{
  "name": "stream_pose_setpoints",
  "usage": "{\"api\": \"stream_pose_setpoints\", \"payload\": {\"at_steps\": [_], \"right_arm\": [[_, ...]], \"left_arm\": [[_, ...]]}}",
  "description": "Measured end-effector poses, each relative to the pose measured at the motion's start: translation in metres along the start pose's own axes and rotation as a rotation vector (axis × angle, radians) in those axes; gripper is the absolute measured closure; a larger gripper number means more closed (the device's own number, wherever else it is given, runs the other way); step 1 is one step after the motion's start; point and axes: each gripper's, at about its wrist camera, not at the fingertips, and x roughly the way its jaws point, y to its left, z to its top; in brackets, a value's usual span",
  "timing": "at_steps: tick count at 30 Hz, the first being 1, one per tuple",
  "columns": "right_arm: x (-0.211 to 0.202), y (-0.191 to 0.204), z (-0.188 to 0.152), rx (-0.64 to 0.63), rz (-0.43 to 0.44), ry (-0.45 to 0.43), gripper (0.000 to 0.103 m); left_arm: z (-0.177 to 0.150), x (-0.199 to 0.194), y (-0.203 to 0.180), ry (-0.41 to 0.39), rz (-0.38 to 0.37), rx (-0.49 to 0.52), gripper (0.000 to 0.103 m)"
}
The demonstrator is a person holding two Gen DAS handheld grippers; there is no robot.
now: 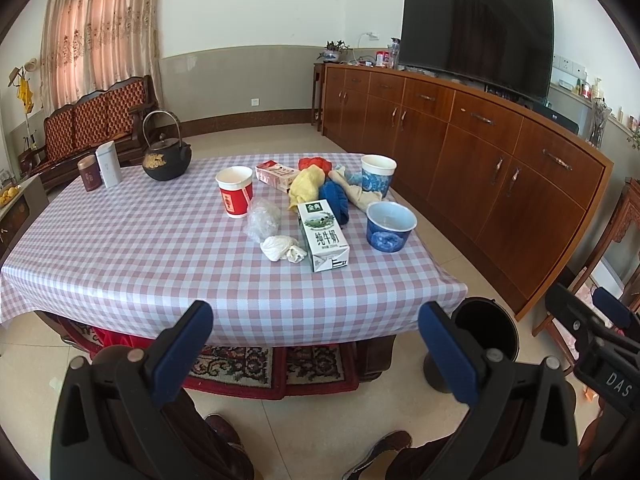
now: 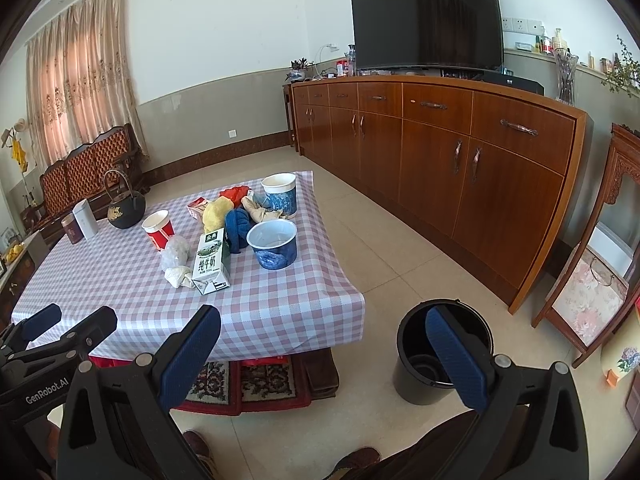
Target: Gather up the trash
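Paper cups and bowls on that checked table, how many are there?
3: a red cup near the middle, a tall blue cup behind the cloths, and a blue bowl near the right edge. Cloths may hide more.

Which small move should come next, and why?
Probably reach the right gripper forward to the milk carton. Both grippers are open and empty, the left gripper too; the carton lies nearest on the table, and the bin stands on the right.
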Motion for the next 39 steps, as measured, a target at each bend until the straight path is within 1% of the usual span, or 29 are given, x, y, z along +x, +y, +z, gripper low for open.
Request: {"api": "stream_pose_setpoints", "payload": {"at_steps": [6, 12, 25, 39], "right_arm": [[0.006, 0.000, -0.002, -0.001, -0.003, 0.007, 0.000], [0.019, 0.000, -0.003, 0.002, 0.004, 0.017, 0.000], [0.067, 0.015, 0.006, -0.013, 0.049, 0.063, 0.000], [0.120, 0.038, 0.024, -0.038, 0.075, 0.114, 0.000]], "left_arm": [[0.003, 0.007, 0.010, 0.005, 0.005, -0.018, 0.000], [0.008, 0.020, 0.022, 0.006, 0.033, -0.030, 0.000], [0.020, 0.058, 0.046, 0.030, 0.030, -0.075, 0.000], [0.041, 0.104, 0.063, 0.055, 0.040, -0.091, 0.001]]}}
